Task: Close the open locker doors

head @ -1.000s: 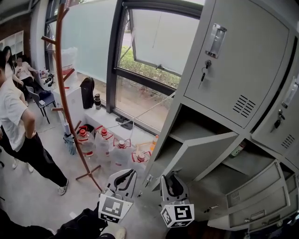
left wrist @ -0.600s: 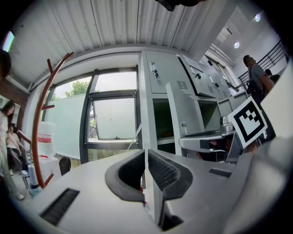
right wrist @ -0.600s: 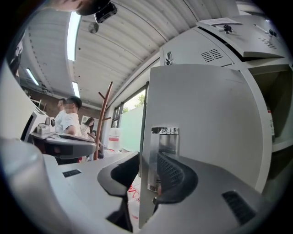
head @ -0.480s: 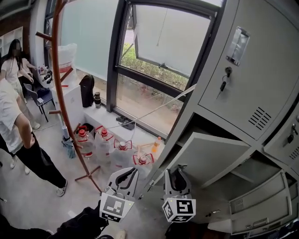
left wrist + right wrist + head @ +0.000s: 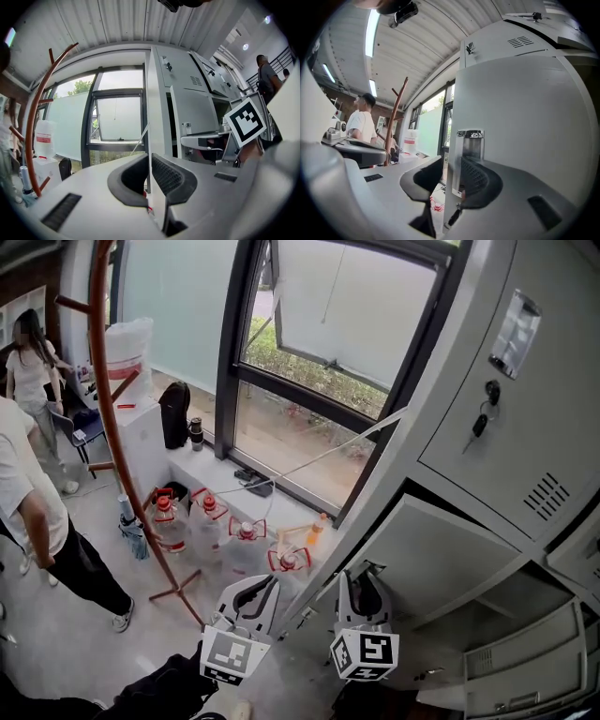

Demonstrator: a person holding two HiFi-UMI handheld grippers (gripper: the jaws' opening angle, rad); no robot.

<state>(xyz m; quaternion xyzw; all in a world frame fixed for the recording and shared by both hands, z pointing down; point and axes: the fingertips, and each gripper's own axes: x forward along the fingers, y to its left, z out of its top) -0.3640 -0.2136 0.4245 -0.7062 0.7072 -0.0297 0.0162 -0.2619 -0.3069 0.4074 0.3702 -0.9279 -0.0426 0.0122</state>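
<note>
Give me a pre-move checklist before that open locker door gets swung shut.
1. Edge of the open grey metal locker door between the right gripper jaws: ok.
2. Right gripper pressing firmly on that edge: cannot tell.
3. Left gripper placed: ok, a thin pale grey metal edge stands between its jaws; whether it grips, cannot tell.
4. Swing path free of people: ok, the person in a white shirt stands far to the left.
5. Other doors shut: not ok, the lower grey locker doors hang open.
</note>
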